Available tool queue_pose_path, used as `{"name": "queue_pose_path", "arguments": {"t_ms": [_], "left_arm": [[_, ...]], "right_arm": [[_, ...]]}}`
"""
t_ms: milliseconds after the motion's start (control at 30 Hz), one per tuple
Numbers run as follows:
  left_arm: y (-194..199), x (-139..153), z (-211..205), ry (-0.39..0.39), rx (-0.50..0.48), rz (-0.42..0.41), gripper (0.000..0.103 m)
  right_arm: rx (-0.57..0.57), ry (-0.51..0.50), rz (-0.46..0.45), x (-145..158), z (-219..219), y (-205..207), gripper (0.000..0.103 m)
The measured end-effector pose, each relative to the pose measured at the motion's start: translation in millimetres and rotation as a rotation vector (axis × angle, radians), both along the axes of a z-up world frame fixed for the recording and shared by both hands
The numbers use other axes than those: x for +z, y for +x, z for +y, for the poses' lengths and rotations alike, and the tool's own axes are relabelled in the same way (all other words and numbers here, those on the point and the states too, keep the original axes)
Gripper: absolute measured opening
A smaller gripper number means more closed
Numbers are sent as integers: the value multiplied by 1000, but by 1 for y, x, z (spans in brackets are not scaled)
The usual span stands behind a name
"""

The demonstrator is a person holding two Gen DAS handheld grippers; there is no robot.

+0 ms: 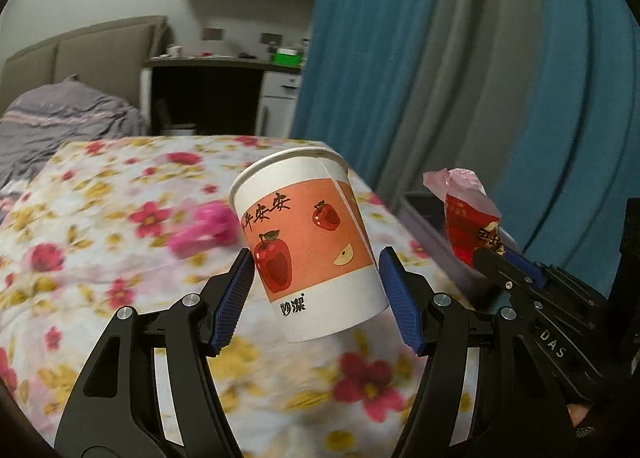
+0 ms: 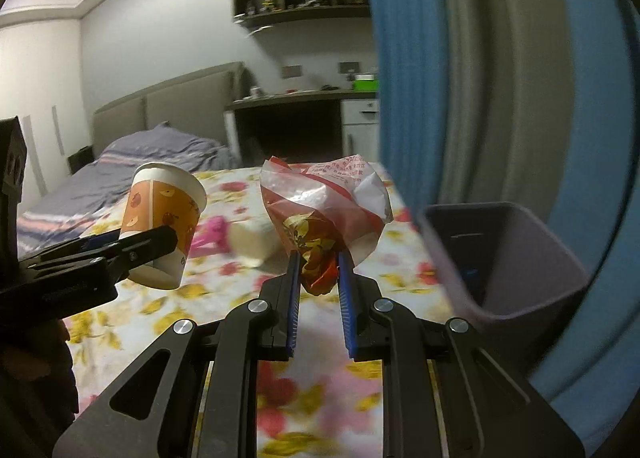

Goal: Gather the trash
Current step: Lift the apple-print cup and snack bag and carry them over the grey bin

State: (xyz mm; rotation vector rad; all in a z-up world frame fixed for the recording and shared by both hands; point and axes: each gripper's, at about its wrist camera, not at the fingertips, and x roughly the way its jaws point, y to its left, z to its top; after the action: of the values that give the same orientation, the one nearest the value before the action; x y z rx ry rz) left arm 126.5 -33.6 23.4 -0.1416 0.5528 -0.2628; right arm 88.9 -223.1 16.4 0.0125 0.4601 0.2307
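Paper cup [image 1: 310, 242]: white with an orange band printed with red apples, empty as far as the rim shows, tilted, held off the flowered bed between the blue pads of the left claw [image 1: 316, 270]. Snack wrapper [image 2: 324, 217]: crumpled red and clear plastic with white print, pinched at its lower end in the right claw [image 2: 318, 274], bunched top standing upward. Grey bin [image 2: 508, 258]: open-topped, just right of the wrapper, beside the bed.
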Motion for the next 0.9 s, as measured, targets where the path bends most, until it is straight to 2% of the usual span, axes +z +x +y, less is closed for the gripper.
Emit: {"name": "queue_pose_path", "arguments": {"t_ms": [300, 467, 700, 900], "left_arm": [[37, 5, -83, 24, -154, -22, 64], [64, 1, -130, 27, -238, -7, 64], [100, -9, -179, -5, -316, 41, 64], [123, -24, -203, -19, -349, 78, 64]], "right_arm": [[-193, 30, 25, -8, -78, 20, 19], [-288, 52, 59, -20, -112, 36, 19], [-330, 66, 98, -34, -128, 62, 19], [-347, 87, 129, -44, -139, 74, 19]]}}
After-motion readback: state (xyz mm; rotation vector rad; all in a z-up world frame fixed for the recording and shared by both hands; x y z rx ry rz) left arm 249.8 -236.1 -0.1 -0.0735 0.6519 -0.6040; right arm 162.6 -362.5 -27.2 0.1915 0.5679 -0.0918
